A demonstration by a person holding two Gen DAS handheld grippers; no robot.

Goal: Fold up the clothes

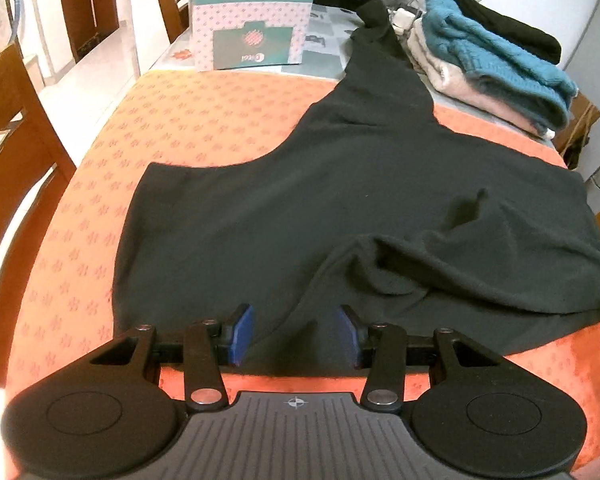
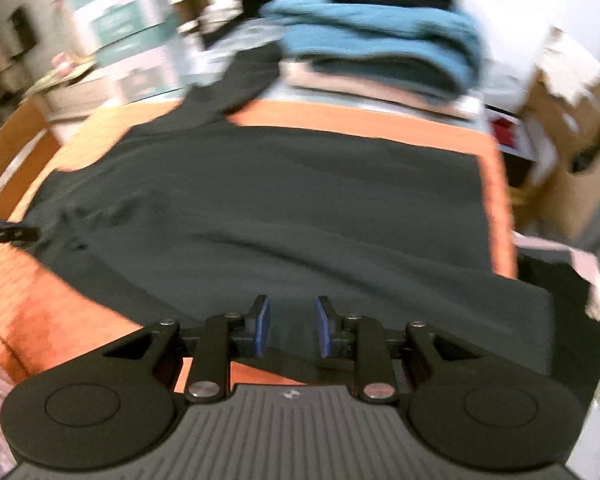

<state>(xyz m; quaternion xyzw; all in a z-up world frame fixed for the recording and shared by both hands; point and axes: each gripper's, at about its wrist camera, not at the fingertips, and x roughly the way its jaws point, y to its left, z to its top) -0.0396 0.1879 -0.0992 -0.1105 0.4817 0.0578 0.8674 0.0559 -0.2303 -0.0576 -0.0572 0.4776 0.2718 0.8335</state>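
Observation:
A dark, long-sleeved garment (image 1: 300,208) lies spread on the orange tablecloth (image 1: 188,120), one sleeve (image 1: 380,60) stretching away toward the far end. Its near edge is rumpled into a ridge. My left gripper (image 1: 296,332) is open at that near edge, with cloth between its blue pads (image 1: 242,332). In the blurred right wrist view the same garment (image 2: 280,208) fills the middle. My right gripper (image 2: 293,330) is open over the near hem, its pads closer together, and cloth lies between them.
A stack of folded clothes (image 1: 492,60) with a teal sweater (image 2: 380,40) sits at the far right of the table. A patterned box (image 1: 252,20) stands at the far end. Wooden chairs (image 1: 12,160) line the left side, and cardboard boxes (image 2: 572,140) stand to the right.

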